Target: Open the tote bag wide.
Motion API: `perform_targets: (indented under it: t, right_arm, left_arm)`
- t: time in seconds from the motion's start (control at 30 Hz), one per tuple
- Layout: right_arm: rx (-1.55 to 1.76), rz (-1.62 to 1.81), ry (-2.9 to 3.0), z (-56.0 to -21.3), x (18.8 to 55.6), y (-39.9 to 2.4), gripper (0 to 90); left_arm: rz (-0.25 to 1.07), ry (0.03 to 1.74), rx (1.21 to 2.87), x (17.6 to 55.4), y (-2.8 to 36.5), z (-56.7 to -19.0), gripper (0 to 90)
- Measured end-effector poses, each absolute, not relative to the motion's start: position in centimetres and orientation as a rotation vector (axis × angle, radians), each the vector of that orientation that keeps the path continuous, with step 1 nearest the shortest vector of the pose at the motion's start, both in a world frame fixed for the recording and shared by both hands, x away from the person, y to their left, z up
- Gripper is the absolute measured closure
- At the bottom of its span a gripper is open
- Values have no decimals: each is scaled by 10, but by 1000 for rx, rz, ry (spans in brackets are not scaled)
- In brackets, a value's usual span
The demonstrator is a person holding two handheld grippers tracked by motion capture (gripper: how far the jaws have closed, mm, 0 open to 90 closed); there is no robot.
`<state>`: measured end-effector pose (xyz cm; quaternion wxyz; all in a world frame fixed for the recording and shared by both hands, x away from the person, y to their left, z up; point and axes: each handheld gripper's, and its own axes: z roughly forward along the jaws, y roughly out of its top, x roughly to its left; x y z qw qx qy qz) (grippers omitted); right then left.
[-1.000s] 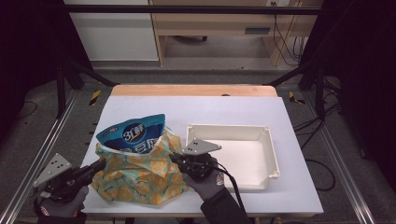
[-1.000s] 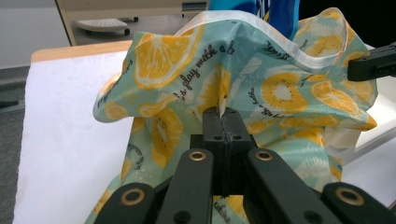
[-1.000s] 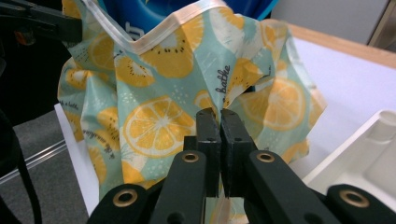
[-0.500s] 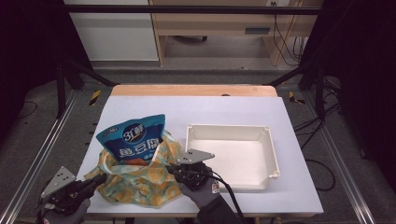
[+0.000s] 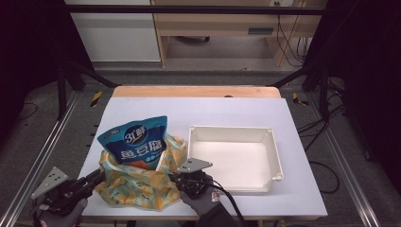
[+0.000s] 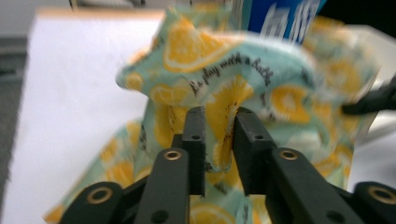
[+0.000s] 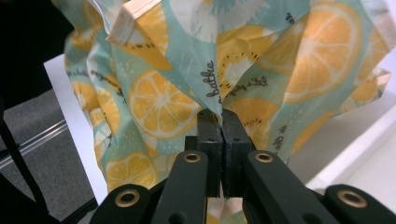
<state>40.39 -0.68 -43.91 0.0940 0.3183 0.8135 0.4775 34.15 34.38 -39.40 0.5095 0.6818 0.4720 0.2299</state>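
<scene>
- White and bare over most of its top, your table (image 5: 236, 113) has a wooden strip along its far edge, with dark floor and metal rails on both sides.
- Near the front left corner sits a cloth bag (image 5: 137, 182) in pale teal, printed with orange and lemon slices and lines of black script; its fabric is bunched into soft folds and its mouth stands open upward.
- Out of that mouth rises a blue snack pouch (image 5: 135, 144) with white lettering, tilted slightly and leaning toward the far edge.
- Your left claw (image 6: 218, 140) has a fold of the bag's near-left side between its jaws, which stand a narrow gap apart with cloth filling it.
- Your right claw (image 7: 222, 135) is pinched tight on a pleat of the bag's right side, jaws pressed together with the fabric fanning upward from them.
- Just right of the bag, toward the front right part of the table, lies a shallow white tray (image 5: 276, 156), rectangular with rounded corners.
</scene>
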Motion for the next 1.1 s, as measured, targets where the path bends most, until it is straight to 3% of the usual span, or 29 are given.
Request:
perform_targets:
  t: [0.2,0.23,0.4,0.6,0.8,1.1]
  right_arm:
    - [943,1390,2435,-445,402,-1,891]
    - [943,1389,2440,-446,401,1,891]
    - [944,1396,2442,-448,401,3,891]
    - [949,1403,2434,-449,400,2,892]
    - [972,1383,2439,-457,399,1,888]
    - [971,1306,2443,-469,396,4,869]
  left_arm:
    - [616,1087,1570,342,345,-368,739]
    - [625,1065,1574,344,343,-362,798]
    - [662,1046,1609,354,330,-359,900]
    - [636,1128,1722,371,316,-386,900]
    - [538,1255,1895,392,316,-436,900]
    - [523,1287,1930,397,315,-448,900]
